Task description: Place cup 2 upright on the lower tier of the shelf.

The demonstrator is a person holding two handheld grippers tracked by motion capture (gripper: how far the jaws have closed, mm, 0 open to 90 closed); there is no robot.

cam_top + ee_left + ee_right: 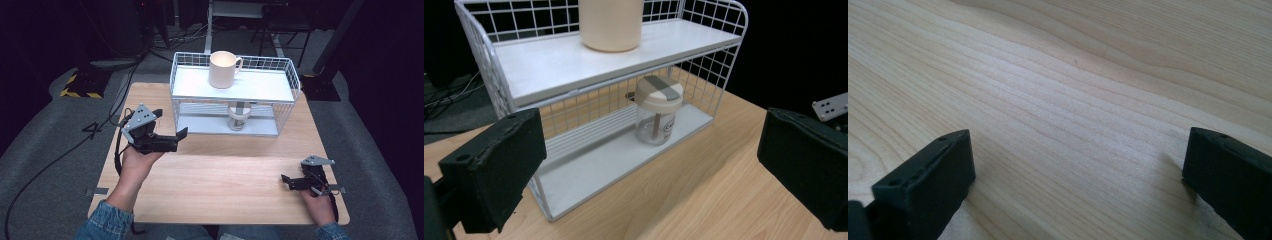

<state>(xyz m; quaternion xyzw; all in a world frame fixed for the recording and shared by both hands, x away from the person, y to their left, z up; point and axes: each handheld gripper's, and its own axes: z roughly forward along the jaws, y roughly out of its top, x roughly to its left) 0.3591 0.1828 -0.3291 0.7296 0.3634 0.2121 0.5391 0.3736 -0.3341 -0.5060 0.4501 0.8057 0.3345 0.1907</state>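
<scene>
The table (220, 185) carries a white wire rack (175, 85) set along its far edge, open side toward the person, so both shelves can be reached from the front. A cream mug (223, 69) stands upright on the top shelf, handle to the right. On the bottom shelf, just below it, a small clear jar (657, 111) with a beige lid stands upright near the middle. The left gripper (170, 141) hangs in front of the rack's left end, jaws wide and aimed at the jar, which looks like the start of a reach for it. The right gripper (288, 181) rests low on the table near the right corner, jaws wide, holding nothing, probably parked out of the way.
</scene>
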